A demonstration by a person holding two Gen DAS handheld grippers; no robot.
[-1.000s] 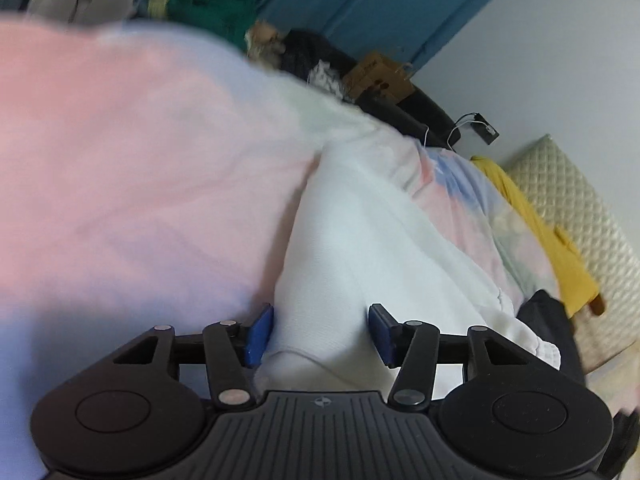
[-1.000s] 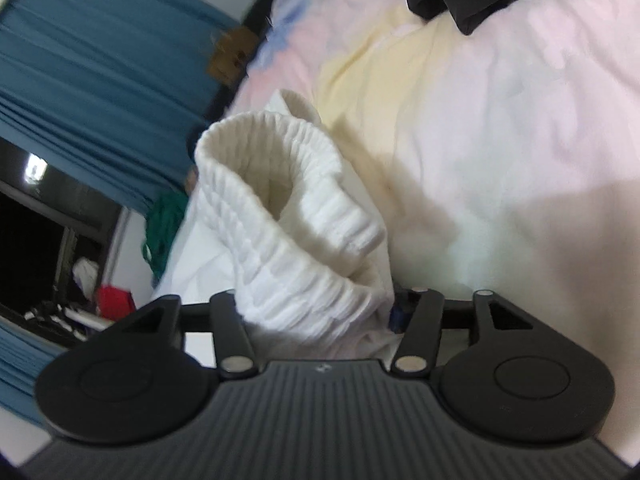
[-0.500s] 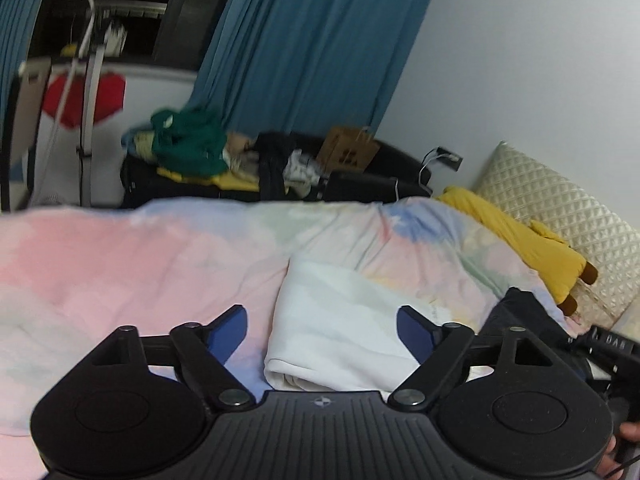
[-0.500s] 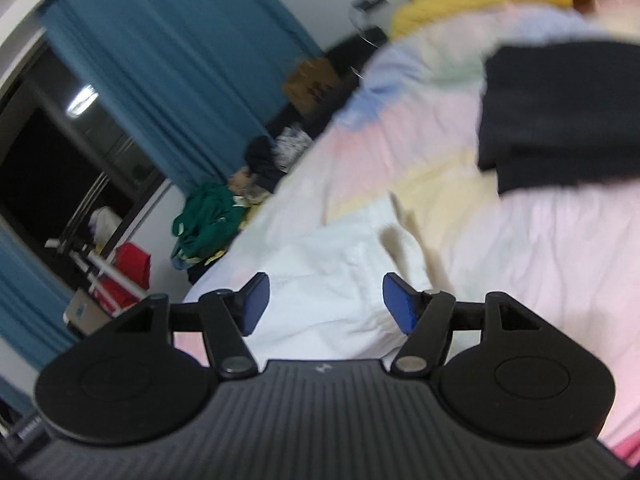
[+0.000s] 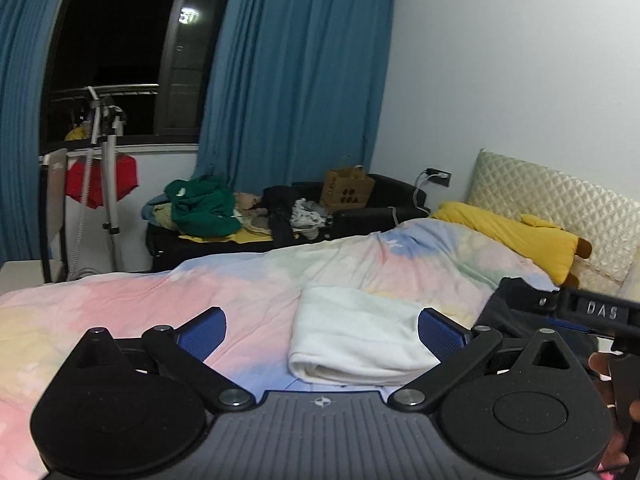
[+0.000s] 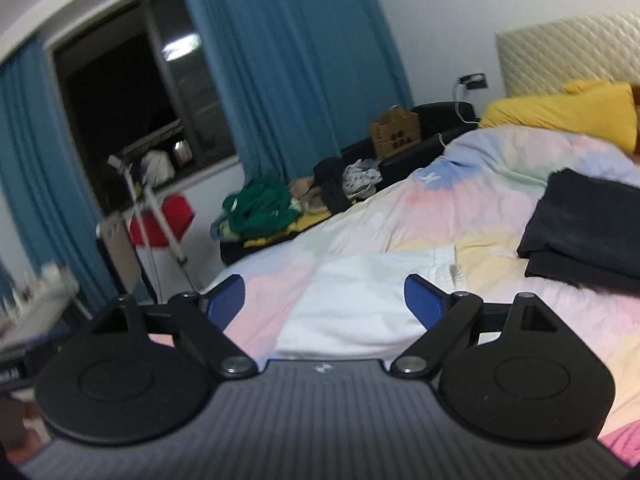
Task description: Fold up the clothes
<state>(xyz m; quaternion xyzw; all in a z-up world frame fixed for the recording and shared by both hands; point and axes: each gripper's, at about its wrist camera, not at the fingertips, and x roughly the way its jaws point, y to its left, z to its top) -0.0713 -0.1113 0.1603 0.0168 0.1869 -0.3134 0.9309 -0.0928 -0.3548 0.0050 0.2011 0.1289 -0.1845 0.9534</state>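
A folded white garment (image 5: 360, 332) lies flat on the pastel bedspread (image 5: 168, 300); it also shows in the right wrist view (image 6: 360, 300). My left gripper (image 5: 322, 334) is open and empty, held back above the bed with the white garment beyond it, slightly right. My right gripper (image 6: 325, 298) is open and empty, raised above the near edge of the same garment. A folded black garment (image 6: 584, 232) lies on the bedspread (image 6: 460, 208) to the right; its edge shows in the left wrist view (image 5: 516, 304). The right gripper's body (image 5: 592, 312) shows at the right edge of the left wrist view.
A yellow pillow (image 5: 508, 232) and a quilted headboard (image 5: 560, 208) are at the far right. Beyond the bed a black couch (image 5: 360, 216) holds a heap of clothes (image 5: 200, 208) and a paper bag (image 5: 348, 190). A drying rack (image 5: 100, 184) stands by the window and blue curtains (image 5: 292, 80).
Both grippers let go of the white garment, opened wide and drew back and up from the bed. The garment now lies folded flat on the bedspread.
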